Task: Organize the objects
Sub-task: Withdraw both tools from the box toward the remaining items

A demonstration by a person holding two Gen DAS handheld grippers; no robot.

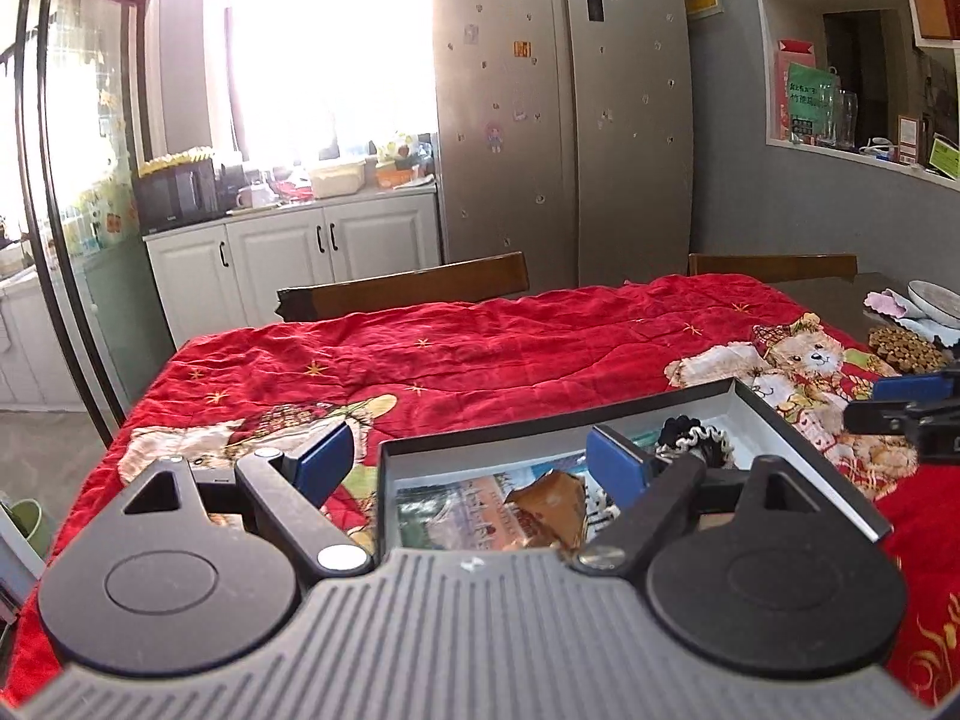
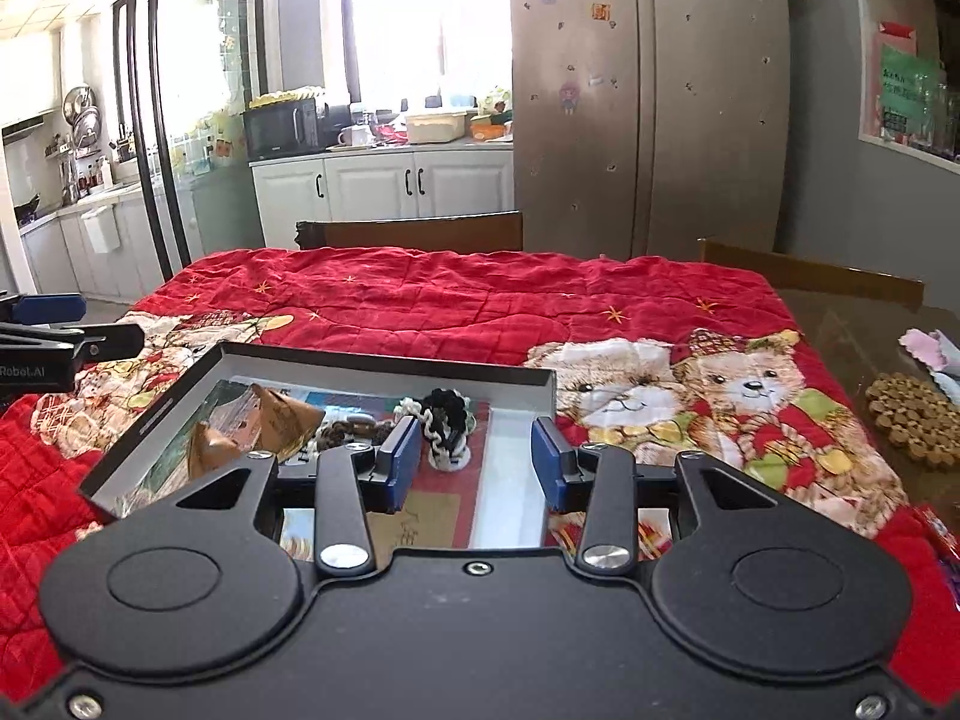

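a dining table is covered by a red quilted cloth (image 2: 456,300) printed with teddy bears and gold stars. on the cloth lies a shallow box (image 2: 384,373) with a dark rim and pale inside, open at the top. inside it sit a brown crinkled wrapper (image 2: 282,420), a black and white scrunchie (image 2: 445,420) and printed cards or pictures lying flat on its floor.

the left gripper (image 1: 474,462) hovers above the near left part of the box, its blue pads spread wide apart with nothing between them; one pad is over the cloth outside the box, the other over its inside. the right gripper (image 2: 474,462) hovers above the near right part of the box, its blue pads partly apart and pressing on nothing; the scrunchie lies just beyond them, lower down in the box.

to the right, on the bare table, rest a round trivet of small wooden pieces (image 2: 912,420) and a pink cloth (image 2: 927,345). two wooden chair backs stand at the far edge. behind them are a steel two-door fridge (image 2: 648,96), white cabinets (image 2: 384,186) and a black microwave (image 2: 282,126) on the counter.
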